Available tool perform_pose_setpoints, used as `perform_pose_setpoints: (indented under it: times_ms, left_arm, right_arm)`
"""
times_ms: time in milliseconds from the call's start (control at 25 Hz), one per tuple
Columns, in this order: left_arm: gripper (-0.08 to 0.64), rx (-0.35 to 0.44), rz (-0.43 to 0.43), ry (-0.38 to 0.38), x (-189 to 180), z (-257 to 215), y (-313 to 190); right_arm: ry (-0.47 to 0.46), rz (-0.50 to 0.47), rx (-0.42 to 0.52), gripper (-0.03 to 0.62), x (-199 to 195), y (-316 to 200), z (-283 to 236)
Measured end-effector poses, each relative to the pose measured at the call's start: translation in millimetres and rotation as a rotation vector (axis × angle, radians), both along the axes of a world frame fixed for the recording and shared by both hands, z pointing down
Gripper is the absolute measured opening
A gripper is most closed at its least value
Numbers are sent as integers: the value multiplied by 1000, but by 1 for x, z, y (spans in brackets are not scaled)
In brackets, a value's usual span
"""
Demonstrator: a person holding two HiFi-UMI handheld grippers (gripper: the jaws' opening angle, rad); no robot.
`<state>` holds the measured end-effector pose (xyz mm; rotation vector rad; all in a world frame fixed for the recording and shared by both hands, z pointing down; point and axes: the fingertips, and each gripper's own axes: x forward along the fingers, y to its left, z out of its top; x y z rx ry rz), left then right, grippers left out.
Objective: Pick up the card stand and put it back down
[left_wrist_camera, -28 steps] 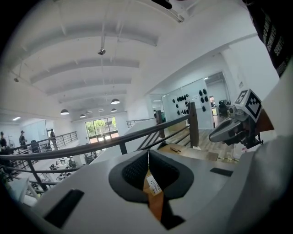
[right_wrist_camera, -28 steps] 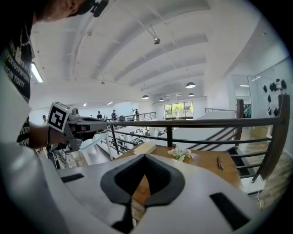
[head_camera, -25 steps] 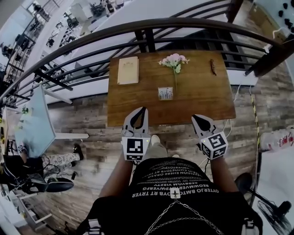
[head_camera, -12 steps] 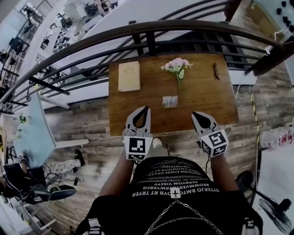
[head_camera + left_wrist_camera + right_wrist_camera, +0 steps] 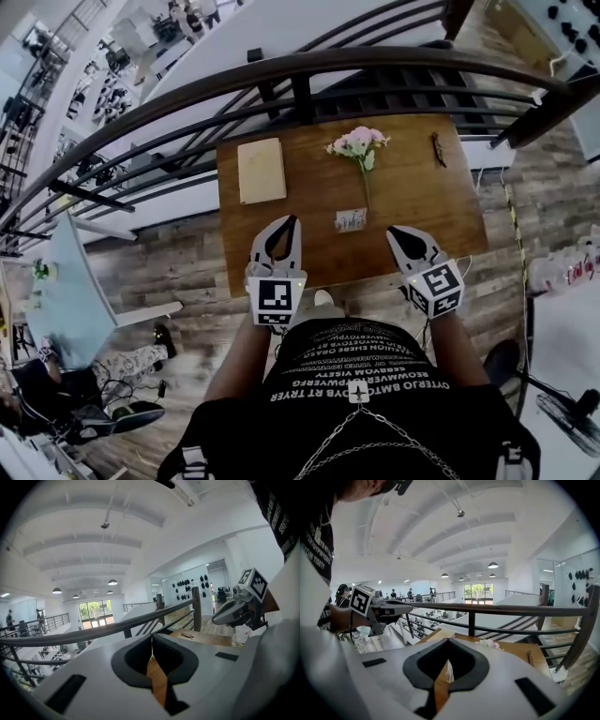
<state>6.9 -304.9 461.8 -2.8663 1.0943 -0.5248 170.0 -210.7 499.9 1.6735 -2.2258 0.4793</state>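
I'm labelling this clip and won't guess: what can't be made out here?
Card stand: head view, its print is too small; right gripper view, the right gripper covers most of it.
Small dark thing at the table's far right: head view, too small to name.
Booklet: head view, cover too small to read.

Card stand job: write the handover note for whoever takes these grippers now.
Left gripper: shut, empty, over the near side of the wooden table.
Right gripper: shut, empty, likewise.
Card stand: upright on the table, just beyond and between the gripper tips, below the flowers.
Done: nothing; stand not lifted yet.
Left: open a gripper, grasp the stand, lift it, set it back down.
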Motion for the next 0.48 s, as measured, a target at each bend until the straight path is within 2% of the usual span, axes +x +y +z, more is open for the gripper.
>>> perform_pose_setpoints:
  times_ms: [240,480]
  left_arm:
    - [29,16,27,5,-11,-3,-22]
    - [29,-1,54,13,-15,1,-27]
  right_arm:
    - [25,10,-21,14,-9,-11,2]
    - [41,7,-35,14,-21,-18,1]
